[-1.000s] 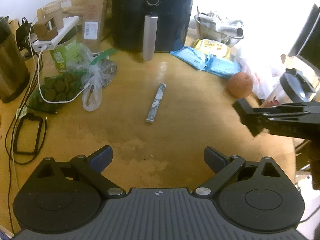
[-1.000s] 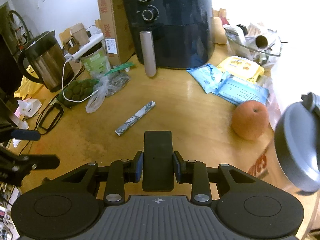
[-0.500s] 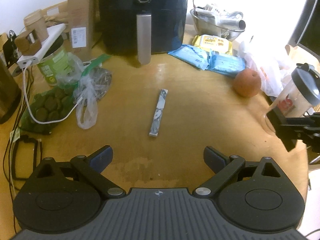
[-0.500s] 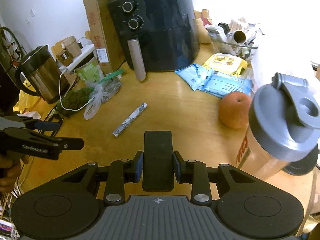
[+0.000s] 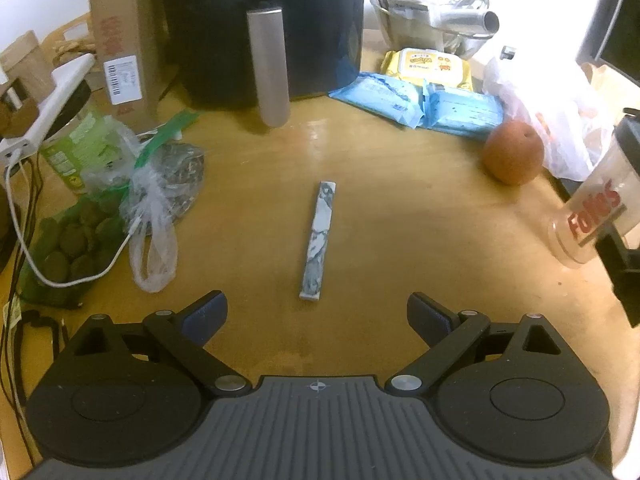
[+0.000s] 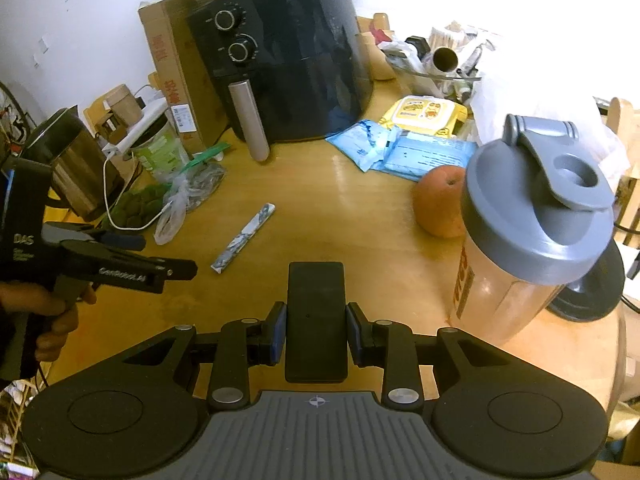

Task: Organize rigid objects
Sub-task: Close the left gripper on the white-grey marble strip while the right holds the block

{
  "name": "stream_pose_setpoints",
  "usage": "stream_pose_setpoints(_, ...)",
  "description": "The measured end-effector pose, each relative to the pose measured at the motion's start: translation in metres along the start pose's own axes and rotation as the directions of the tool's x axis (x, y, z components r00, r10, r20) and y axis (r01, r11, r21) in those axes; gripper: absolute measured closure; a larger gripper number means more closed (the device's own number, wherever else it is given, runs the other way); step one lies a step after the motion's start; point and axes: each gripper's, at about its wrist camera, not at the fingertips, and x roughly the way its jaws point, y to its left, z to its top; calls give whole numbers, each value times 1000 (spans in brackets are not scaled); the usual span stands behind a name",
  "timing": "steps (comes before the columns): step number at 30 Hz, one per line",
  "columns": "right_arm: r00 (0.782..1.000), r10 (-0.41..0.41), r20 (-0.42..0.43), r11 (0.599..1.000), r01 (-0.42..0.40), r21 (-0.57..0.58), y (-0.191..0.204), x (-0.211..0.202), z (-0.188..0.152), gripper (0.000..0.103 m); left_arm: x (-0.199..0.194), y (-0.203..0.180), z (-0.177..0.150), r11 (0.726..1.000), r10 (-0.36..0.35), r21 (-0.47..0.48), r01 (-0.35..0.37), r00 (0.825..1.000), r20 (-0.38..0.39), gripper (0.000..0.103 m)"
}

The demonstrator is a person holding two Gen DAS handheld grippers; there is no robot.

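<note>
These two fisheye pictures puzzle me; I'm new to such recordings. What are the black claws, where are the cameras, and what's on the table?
A person holds a two-finger gripper in each hand, with a camera on each looking along its fingers. The left gripper is open above a marbled flat stick on the wooden table. The right gripper is shut on a black flat rectangular block. Nearby stand a black air fryer, an orange fruit and a shaker bottle.

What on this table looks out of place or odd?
A marbled flat stick lies alone on the bare table centre, away from the clutter at the edges. Nothing looks spilled or broken.
</note>
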Motion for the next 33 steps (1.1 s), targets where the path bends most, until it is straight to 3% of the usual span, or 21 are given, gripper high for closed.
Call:
stream_pose_setpoints(6,1000,-13,5,1000,13,22,-6,-4,-2,69,22,-2,10,1000,-6,22,6,1000,1,6)
stream_pose_setpoints(8,1000,-13,5,999,13,31,-9,-5,-3,69,30,-2,13,999,-1,33,2,1000,-7,14)
stream_pose_setpoints(11,1000,-9,6,999,9,39,-12,-7,-4,69,43,-1,18,999,1,36,-1,1000,-20,17)
stream_pose_setpoints(14,1000,-10,4,999,10,44,-14,-8,-5,69,57,-2,22,999,3,37,-1,999,-32,25)
stream_pose_setpoints(16,1000,-13,4,999,13,52,-16,-8,-5,69,66,-4,26,999,12,41,-10,999,-41,36)
stream_pose_setpoints(24,1000,-21,3,996,21,91,-27,-12,-12,69,96,-7,36,999,20,51,-17,998,-53,57)
stream_pose_setpoints(31,1000,-27,2,993,26,111,-29,-13,-14,69,99,-12,46,998,1,68,3,998,-61,86)
stream_pose_setpoints(33,1000,-27,4,993,26,113,-29,-14,-14,69,100,-9,48,999,-3,53,6,998,-69,87)
